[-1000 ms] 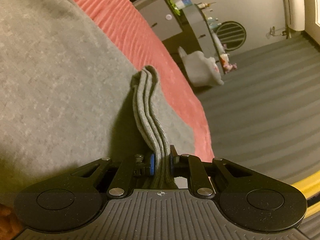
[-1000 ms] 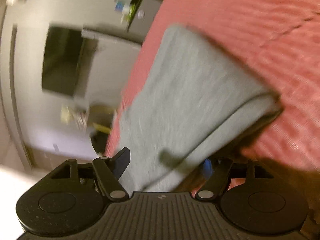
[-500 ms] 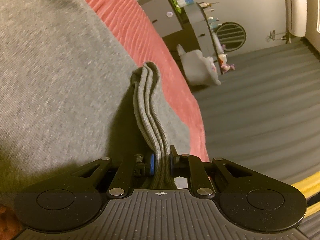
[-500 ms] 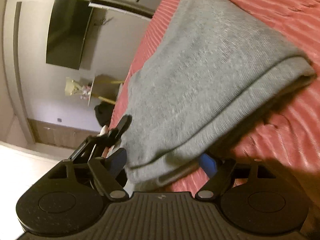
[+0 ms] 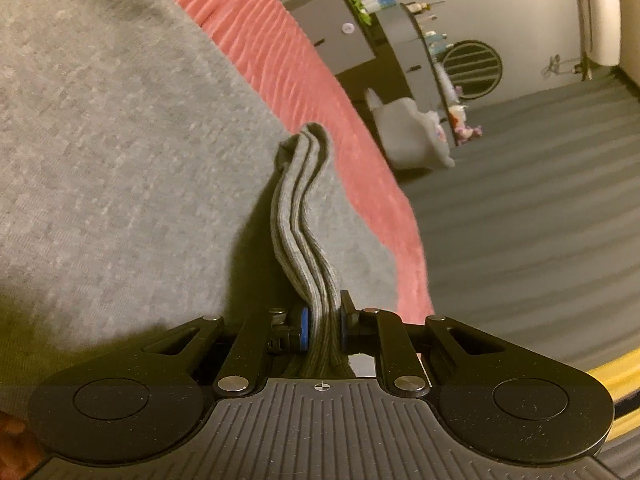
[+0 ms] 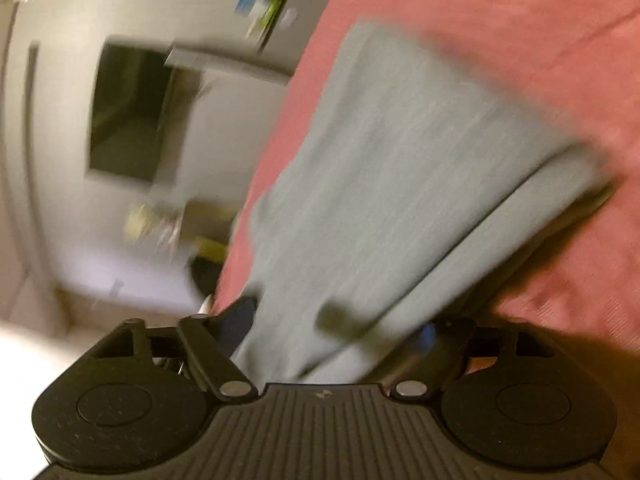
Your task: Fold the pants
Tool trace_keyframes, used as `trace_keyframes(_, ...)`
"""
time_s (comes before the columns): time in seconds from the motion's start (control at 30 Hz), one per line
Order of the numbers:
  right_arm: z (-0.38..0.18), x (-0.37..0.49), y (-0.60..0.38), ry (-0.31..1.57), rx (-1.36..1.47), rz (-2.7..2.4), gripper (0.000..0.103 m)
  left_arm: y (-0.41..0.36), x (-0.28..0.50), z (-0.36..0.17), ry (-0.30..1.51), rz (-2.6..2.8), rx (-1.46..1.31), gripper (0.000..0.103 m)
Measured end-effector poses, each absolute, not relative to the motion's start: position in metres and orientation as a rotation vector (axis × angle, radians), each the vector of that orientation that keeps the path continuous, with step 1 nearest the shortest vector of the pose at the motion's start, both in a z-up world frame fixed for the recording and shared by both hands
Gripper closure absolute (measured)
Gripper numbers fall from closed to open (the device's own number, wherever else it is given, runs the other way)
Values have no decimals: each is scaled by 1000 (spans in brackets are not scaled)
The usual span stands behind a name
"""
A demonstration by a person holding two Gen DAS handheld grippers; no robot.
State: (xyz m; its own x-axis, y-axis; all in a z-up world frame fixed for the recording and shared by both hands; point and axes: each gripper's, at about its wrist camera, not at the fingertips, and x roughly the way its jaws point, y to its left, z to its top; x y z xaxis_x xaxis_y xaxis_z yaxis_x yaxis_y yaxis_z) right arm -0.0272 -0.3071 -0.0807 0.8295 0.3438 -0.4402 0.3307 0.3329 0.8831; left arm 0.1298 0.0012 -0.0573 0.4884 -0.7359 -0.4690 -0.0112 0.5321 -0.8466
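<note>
The left claw (image 5: pixel 322 330) is pressed together on a stack of ribbed edges of the grey pants (image 5: pixel 120 140); several layers run side by side between its pads, so the cloth has been doubled over more than once. From that pinch the bunched edge rises away and meets the broad flat body of the pants, which lies on the red bedspread (image 5: pixel 280 64).

The right claw (image 6: pixel 336 332) stands spread wide, with a folded end of the pants (image 6: pixel 400 184) passing between its fingers; the view is blurred, and whether either pad touches the cloth cannot be told. Two stacked layers show along the fold's right side, and the far end looks squared off.

Judged from this, the folding is well advanced: a compact, layered packet is formed. What seems left is to lay the held edge down, let go and smooth the top.

For room, the bedspread (image 6: pixel 500 40) stretches open to the right of the packet and beyond it. On the left claw's side the bed edge (image 5: pixel 412 248) runs just beside the pants, and beyond it lie the floor (image 5: pixel 520 220) and a dark cabinet (image 5: pixel 360 40).
</note>
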Motion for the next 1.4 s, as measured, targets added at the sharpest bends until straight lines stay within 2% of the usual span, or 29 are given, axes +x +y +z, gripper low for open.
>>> trace_keyframes(0.03, -84, -31, -316, 628, 1272, -59, 68, 0, 130, -57, 974, -518, -905, 87)
trace_keyframes(0.07, -87, -36, -324, 629, 1287, -124, 76, -2, 130, -56, 978, -516, -890, 87)
trace_keyframes(0.1, -91, -41, -329, 627, 1313, -169, 91, -2, 130, -56, 982, -517, -880, 87)
trace_keyframes(0.17, -97, -47, -331, 614, 1362, -178, 93, -7, 126, -52, 971, -510, -834, 87)
trace_keyframes(0.37, -80, -44, -316, 582, 1226, -110, 92, -5, 113, -26, 845, -505, -719, 87)
trace_keyframes(0.63, -79, -42, -320, 663, 1138, -144, 87, -17, 120, -41, 980, -369, -579, 85)
trace_keyframes(0.83, -87, -50, -325, 658, 1178, -141, 87, -9, 145, -52, 979, -330, -687, 55)
trace_keyframes(0.9, -86, -47, -324, 659, 1154, -142, 87, -9, 153, -54, 982, -364, -731, 39)
trace_keyframes(0.93, -87, -46, -323, 659, 1148, -142, 87, -11, 155, -56, 989, -373, -737, 38)
trace_keyframes(0.97, -86, -46, -322, 659, 1145, -142, 87, -11, 159, -58, 992, -376, -744, 39)
trace_keyframes(1.03, -86, -46, -322, 656, 1142, -143, 87, -10, 165, -61, 978, -373, -755, 52)
trace_keyframes(1.07, -86, -47, -321, 655, 1136, -144, 87, -11, 166, -62, 973, -364, -741, 73)
trace_keyframes(1.1, -85, -47, -321, 654, 1127, -145, 87, -12, 167, -64, 982, -370, -728, 82)
trace_keyframes(1.2, -81, -47, -317, 658, 1091, -152, 87, -15, 165, -59, 938, -380, -740, 87)
trace_keyframes(1.4, -67, -47, -306, 630, 1006, -88, 84, -16, 123, -2, 624, -478, -587, 87)
